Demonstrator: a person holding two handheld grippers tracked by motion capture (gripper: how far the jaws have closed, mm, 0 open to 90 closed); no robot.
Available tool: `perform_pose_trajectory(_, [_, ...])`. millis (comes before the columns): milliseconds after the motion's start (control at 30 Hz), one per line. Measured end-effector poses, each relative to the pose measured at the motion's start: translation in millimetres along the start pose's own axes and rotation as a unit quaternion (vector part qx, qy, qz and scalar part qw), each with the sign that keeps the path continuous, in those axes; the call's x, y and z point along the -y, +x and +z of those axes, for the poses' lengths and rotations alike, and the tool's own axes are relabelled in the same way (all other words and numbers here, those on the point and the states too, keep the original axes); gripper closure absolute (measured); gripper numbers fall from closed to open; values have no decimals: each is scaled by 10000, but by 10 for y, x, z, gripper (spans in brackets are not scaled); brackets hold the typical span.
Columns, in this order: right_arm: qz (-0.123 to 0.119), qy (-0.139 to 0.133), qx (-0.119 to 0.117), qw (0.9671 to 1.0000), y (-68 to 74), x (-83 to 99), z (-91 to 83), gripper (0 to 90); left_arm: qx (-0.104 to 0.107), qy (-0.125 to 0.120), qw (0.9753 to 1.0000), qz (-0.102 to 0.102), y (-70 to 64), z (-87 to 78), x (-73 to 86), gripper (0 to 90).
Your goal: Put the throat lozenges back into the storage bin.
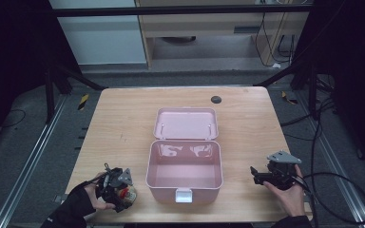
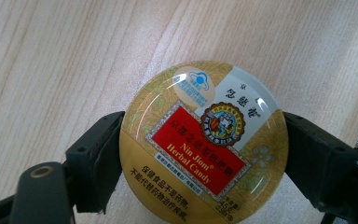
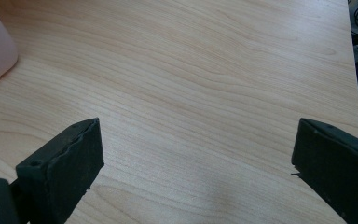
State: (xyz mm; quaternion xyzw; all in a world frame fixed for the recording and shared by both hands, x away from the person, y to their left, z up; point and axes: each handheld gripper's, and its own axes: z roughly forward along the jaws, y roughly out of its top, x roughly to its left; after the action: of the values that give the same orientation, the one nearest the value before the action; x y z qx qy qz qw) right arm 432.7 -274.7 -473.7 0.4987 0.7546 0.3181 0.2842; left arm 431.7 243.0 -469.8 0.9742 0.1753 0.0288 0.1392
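Left gripper (image 2: 200,158) clamps the round candy tin (image 2: 204,144) squarely between its jaws — right gripper (image 3: 196,154) gapes wide, holding nothing, above bare table (image 3: 205,70).

Candy tin (image 2: 204,144) lid — red label reads "Nin Jiom Herbal Candy"; Chinese characters alongside

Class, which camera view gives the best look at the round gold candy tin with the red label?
The left gripper view: the round gold candy tin appears close up between the left tool's jaws, label readable. The high view shows it small, partly covered by that tool. The right gripper view looks at bare wooden table.
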Motion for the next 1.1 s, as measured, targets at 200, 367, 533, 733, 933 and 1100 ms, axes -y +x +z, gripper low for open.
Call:
perform_pose_trajectory(200, [-3, 15, -2, 10000, 5, 2, 6, 25, 66, -17, 10000, 21, -4, -48, 5, 195])
perform_pose_trajectory(367, [-37, 31, 6, 10000, 11, 5, 12, 25, 86, -145, 9998, 88, -2, -200, -19, 196])
perform_pose_trajectory(533, [-47, 32, 5, 10000, 6, 5, 7, 25, 55, -293, 9995, 129, 5, -374, -48, 196])
perform_pose_trajectory(733, [-36, 44, 4, 10000, 9, 5, 11, 25, -8, -461, 9987, 214, 26, -594, -100, 196])
perform_pose_trajectory(933, [-28, 49, -6, 10000, 10, 4, 13, 25, -66, -515, 9982, 307, 25, -753, -192, 196])
perform_pose_trajectory(1100, [-54, 76, -18, 10000, 14, 5, 15, 25, -150, -577, 9974, 412, 30, -895, -321, 197])
